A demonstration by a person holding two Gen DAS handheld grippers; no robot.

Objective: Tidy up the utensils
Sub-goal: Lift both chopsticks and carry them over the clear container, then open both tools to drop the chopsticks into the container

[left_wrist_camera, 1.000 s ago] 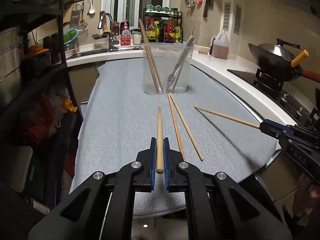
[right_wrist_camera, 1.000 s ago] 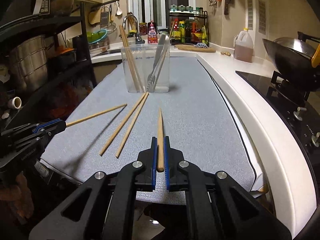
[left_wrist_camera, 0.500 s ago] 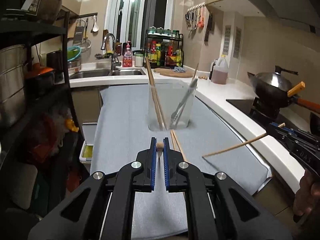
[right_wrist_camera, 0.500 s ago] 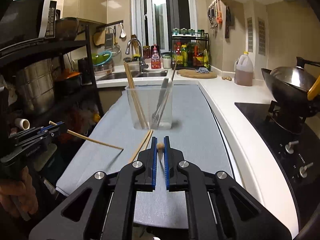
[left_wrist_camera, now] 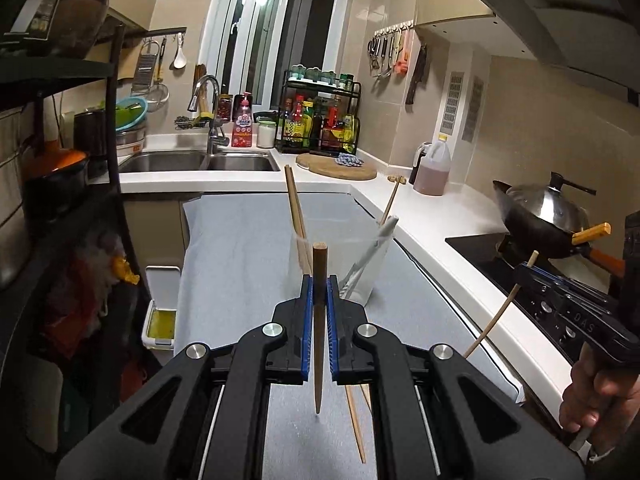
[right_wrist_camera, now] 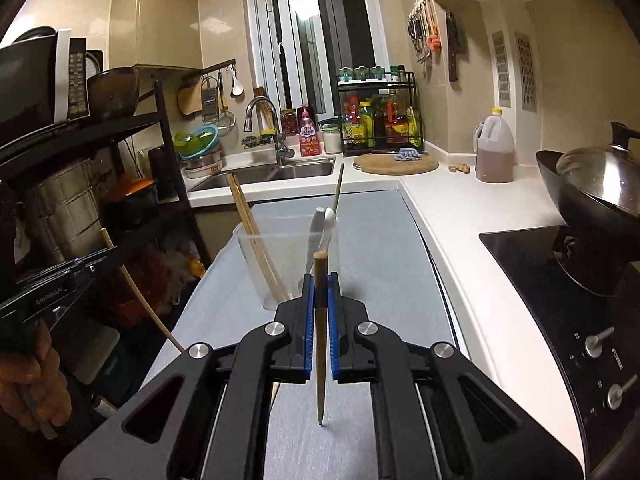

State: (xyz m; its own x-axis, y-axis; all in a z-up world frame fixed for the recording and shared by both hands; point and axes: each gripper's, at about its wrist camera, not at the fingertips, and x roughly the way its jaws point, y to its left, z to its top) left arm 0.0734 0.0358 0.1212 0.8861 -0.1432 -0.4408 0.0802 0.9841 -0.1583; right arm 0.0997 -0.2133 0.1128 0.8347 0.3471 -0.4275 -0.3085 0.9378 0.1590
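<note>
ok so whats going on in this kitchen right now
A person is tidying chopsticks into a clear container on the grey mat. Each hand holds a tool: the left tool is shut on one wooden chopstick, tip hanging down, and the right tool is shut on another chopstick the same way. The container already holds chopsticks and tongs, and two loose chopsticks lie on the mat.
</note>
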